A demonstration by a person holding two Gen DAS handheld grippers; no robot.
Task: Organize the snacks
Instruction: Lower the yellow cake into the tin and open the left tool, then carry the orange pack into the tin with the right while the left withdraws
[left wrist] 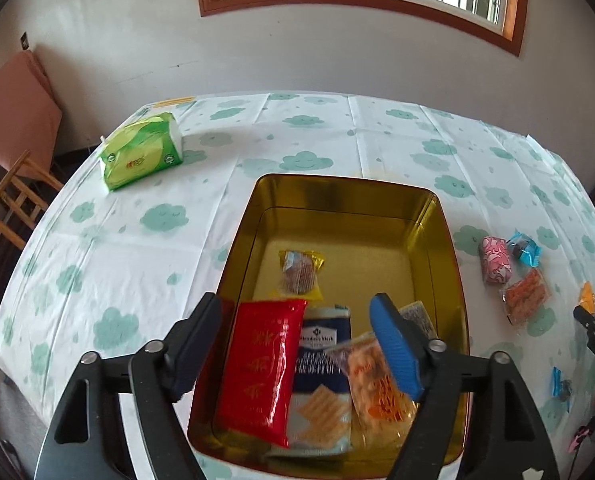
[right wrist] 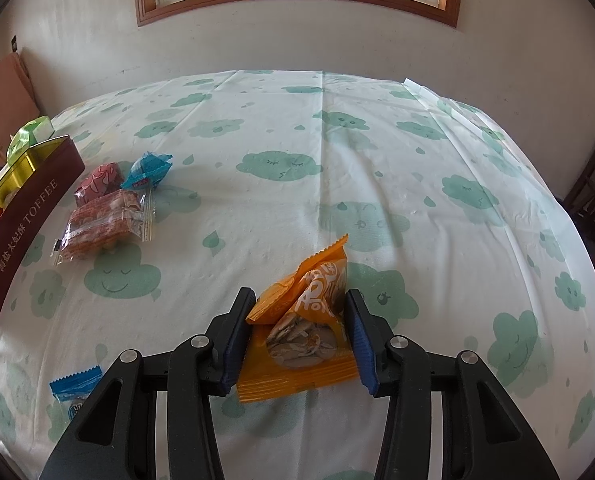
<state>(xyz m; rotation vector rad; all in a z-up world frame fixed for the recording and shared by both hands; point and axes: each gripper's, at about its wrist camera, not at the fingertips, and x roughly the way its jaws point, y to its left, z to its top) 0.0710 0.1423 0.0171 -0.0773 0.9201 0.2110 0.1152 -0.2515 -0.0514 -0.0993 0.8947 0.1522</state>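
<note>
My right gripper (right wrist: 299, 338) sits low in the frame's centre, its blue pads (right wrist: 360, 344) pinching an orange packet (right wrist: 301, 332) that shows pale seeds through a clear window; the packet's bottom edge rests on the cloud-print cloth (right wrist: 377, 140). At lower left a blue wrapper (right wrist: 75, 390) lies just beside my tool's black arm. Farther up on the left, a clear-wrapped cake (right wrist: 101, 224), a pink snack (right wrist: 99, 182) and a blue candy (right wrist: 147, 170) cluster near the tin (right wrist: 25, 236), whose dark red wall reads TOFFEE. In the left wrist view, my left gripper (left wrist: 297, 350) hangs spread wide over the near end of the gold interior, holding nothing. Between its fingers (left wrist: 395, 346) lie a red pack (left wrist: 261, 368), a blue cracker pack (left wrist: 321, 376) partly under it, and a clear orange-printed pack (left wrist: 377, 388) to the right. Deeper in the tin, at frame centre, lies a yellow-wrapped cake (left wrist: 299, 274). A green tissue pack (left wrist: 143, 150) rests at upper left, well apart from the tin.
</note>
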